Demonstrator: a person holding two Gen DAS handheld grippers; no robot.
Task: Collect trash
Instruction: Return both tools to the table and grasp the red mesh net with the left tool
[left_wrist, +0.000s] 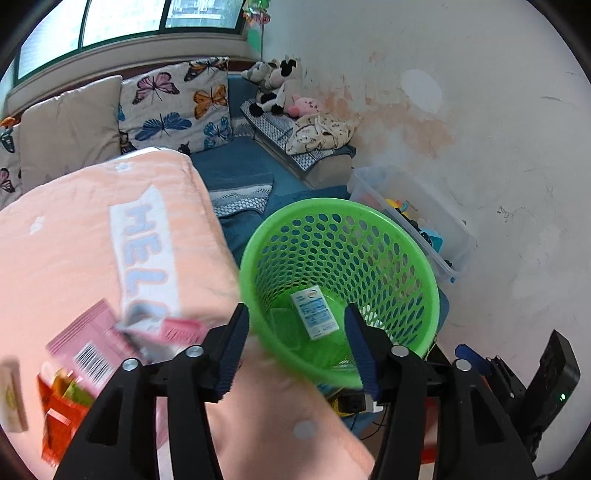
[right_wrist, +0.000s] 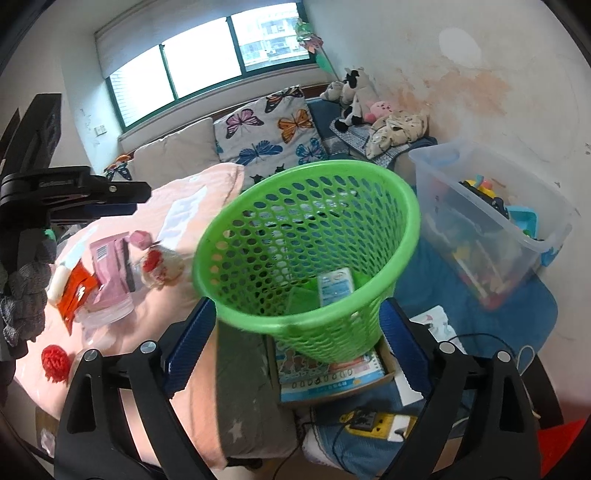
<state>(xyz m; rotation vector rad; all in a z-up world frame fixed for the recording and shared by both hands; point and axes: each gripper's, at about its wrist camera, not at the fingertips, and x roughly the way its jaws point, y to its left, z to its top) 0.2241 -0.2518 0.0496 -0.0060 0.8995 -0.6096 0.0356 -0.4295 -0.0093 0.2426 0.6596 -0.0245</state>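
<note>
A green mesh wastebasket (right_wrist: 306, 236) is clamped between the blue fingers (right_wrist: 188, 350) of my right gripper (right_wrist: 295, 336) and held tilted above the floor clutter. A white and blue carton (right_wrist: 334, 284) lies inside it. In the left wrist view the basket (left_wrist: 340, 280) sits ahead with the carton (left_wrist: 314, 312) inside; my left gripper (left_wrist: 297, 345) is open and empty, its jaws over the basket's near rim. Trash lies on the pink blanket (right_wrist: 184, 206): a pink packet (right_wrist: 110, 269), an orange wrapper (right_wrist: 75, 291), a crumpled tissue (right_wrist: 162, 267), a red ball (right_wrist: 55, 362).
A clear plastic bin of toys (right_wrist: 491, 221) stands at the right by the stained wall. Books in a box (right_wrist: 332, 373) and a power strip (right_wrist: 376, 422) lie under the basket. Butterfly cushions (right_wrist: 273, 129) and plush toys (right_wrist: 354, 96) sit at the back.
</note>
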